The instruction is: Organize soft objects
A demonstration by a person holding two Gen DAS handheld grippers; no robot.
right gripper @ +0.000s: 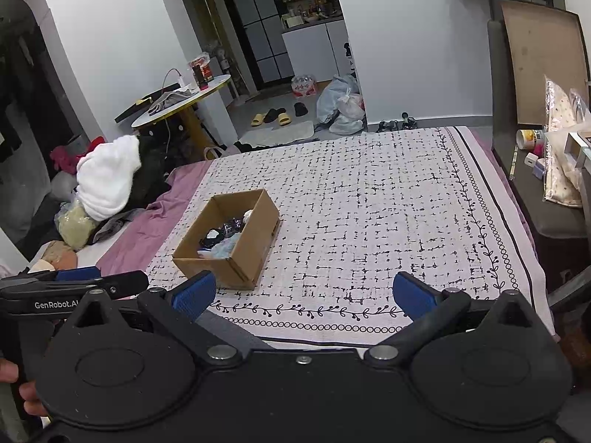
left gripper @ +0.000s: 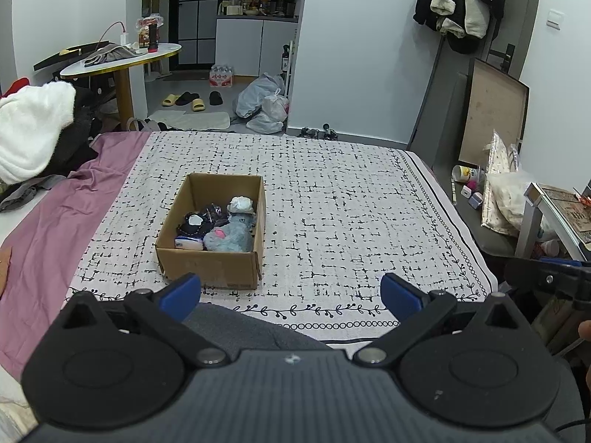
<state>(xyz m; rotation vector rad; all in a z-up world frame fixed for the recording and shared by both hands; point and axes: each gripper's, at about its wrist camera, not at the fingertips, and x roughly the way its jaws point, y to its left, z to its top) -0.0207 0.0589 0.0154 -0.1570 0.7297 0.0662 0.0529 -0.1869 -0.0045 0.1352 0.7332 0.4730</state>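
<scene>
A brown cardboard box (left gripper: 207,264) (right gripper: 240,258) sits on the patterned white bedspread (left gripper: 351,214) (right gripper: 388,221). Inside it lie a grey-blue plush toy (left gripper: 231,238), a black and white soft item (left gripper: 194,223), a white crumpled item (left gripper: 242,205) and a small white and blue packet (left gripper: 189,243). My left gripper (left gripper: 291,291) is open and empty, held back at the bed's near edge just short of the box. My right gripper (right gripper: 304,293) is open and empty too, near the same edge and to the right of the box. The left gripper's side shows at the right wrist view's left edge.
A pile of white and dark clothes (left gripper: 33,129) (right gripper: 107,181) lies on the purple sheet (left gripper: 66,214) at the left. A round side table (left gripper: 122,59) stands beyond it. Bags and small items crowd the shelf (right gripper: 554,170) at the right of the bed.
</scene>
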